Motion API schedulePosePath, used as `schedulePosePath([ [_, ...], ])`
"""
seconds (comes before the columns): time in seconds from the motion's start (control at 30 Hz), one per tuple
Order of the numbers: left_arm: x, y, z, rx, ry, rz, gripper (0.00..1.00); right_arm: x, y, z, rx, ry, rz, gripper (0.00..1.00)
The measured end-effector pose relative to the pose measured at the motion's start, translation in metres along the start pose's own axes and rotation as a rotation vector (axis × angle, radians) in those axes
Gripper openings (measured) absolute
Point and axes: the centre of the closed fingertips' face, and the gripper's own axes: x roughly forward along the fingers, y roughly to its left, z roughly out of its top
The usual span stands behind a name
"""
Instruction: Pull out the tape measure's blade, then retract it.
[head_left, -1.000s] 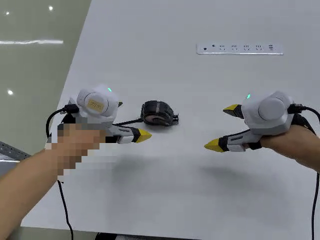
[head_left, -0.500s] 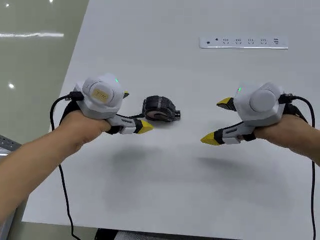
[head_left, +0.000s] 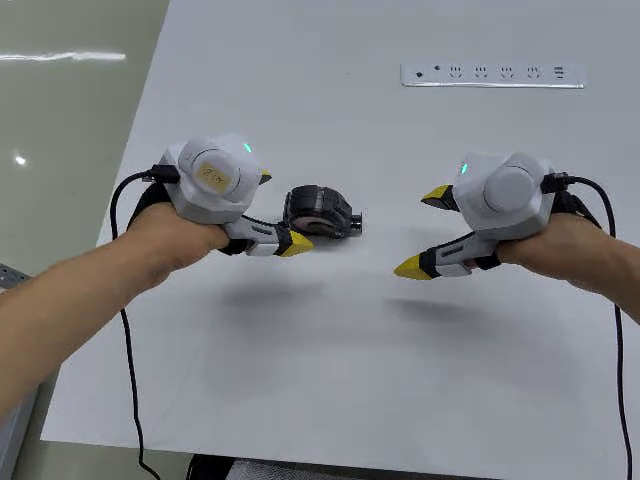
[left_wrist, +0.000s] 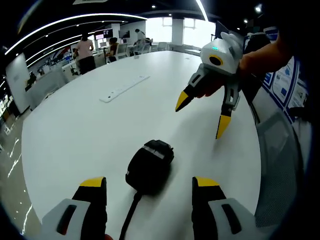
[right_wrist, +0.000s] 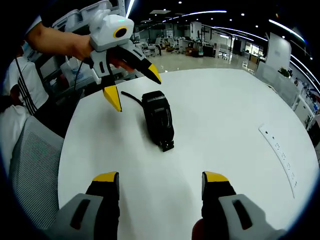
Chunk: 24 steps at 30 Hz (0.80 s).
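Readable text: none. Yellow label (head_left: 213, 177) on the left gripper's (head_left: 281, 210) round housing: print too small to make out. Power strip (head_left: 492, 75): markings beside its sockets too blurred to read.

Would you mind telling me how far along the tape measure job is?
Nothing looks done yet: the tape measure lies on the table with nothing drawn out of it. In hand: the left gripper, jaws open, is close by it without gripping; the right gripper hangs open off to the side. Left: both the pull-out and the retraction.
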Motion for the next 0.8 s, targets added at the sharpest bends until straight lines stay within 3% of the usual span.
schedulePosePath([
  [0.27,0.004,0.000,0.001,0.015,0.004,-0.013,0.64,0.004,-0.001,0.001,-0.009,0.004,0.009,0.68],
  [0.8,0.022,-0.004,0.006,0.107,0.031,-0.080,0.58,0.029,-0.001,0.004,-0.069,0.011,0.053,0.63],
])
